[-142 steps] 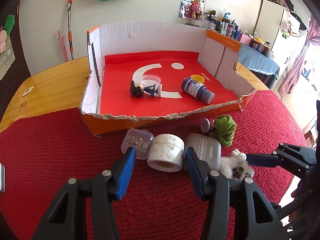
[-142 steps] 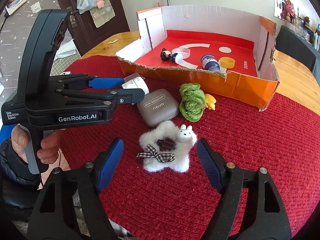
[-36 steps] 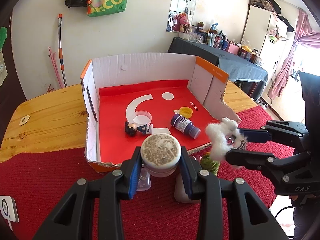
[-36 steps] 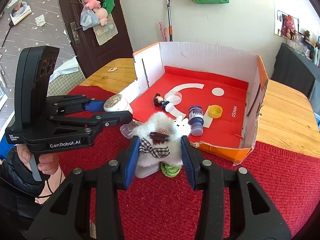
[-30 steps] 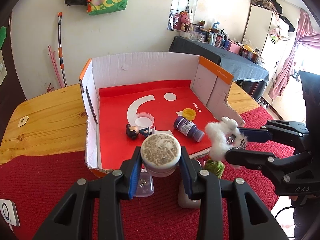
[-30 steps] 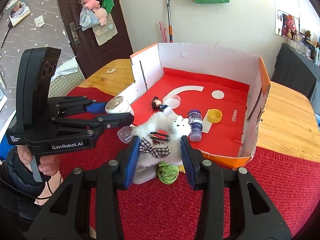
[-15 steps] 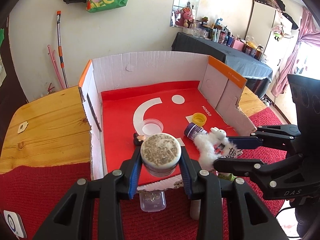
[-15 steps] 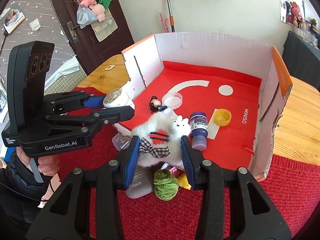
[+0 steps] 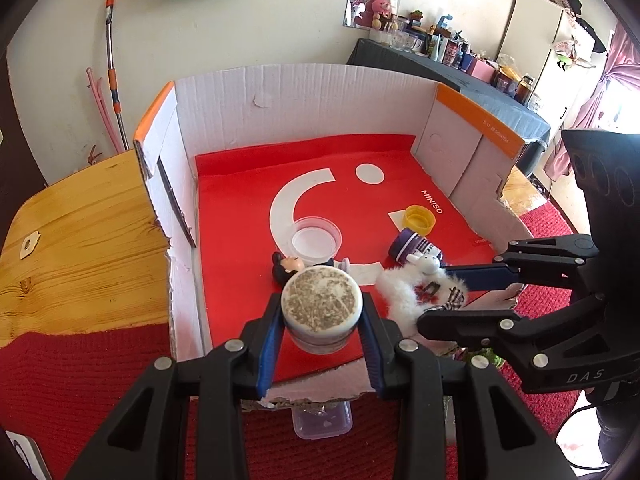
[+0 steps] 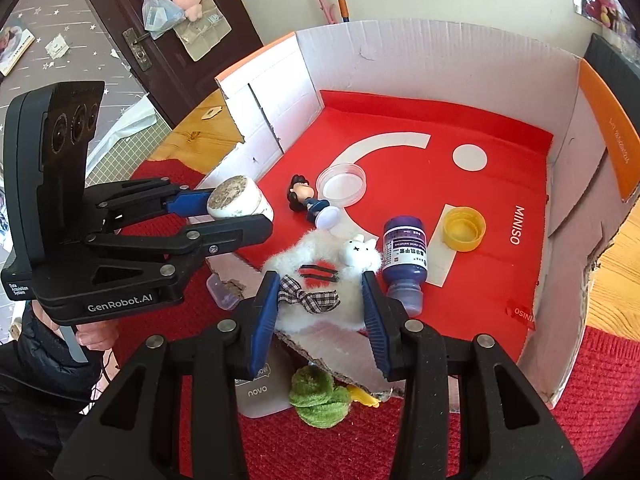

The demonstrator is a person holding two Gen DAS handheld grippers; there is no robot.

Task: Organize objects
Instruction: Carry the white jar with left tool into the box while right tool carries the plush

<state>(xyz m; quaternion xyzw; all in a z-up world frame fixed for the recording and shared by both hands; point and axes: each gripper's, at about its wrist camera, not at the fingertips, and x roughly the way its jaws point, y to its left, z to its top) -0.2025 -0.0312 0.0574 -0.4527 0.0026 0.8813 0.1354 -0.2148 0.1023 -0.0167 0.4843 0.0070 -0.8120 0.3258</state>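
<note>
Left wrist view: we look forward and steeply down along the left gripper [image 9: 322,316], close above the near edge of the cardboard box [image 9: 304,96], facing its back wall and the room beyond. Right wrist view: we look likewise along the right gripper [image 10: 318,300], close over the same torn near edge, angled toward the box's left wall and a door [image 10: 132,20]. Both views share the box's red floor and its contents; each also shows the other gripper from the side.
</note>
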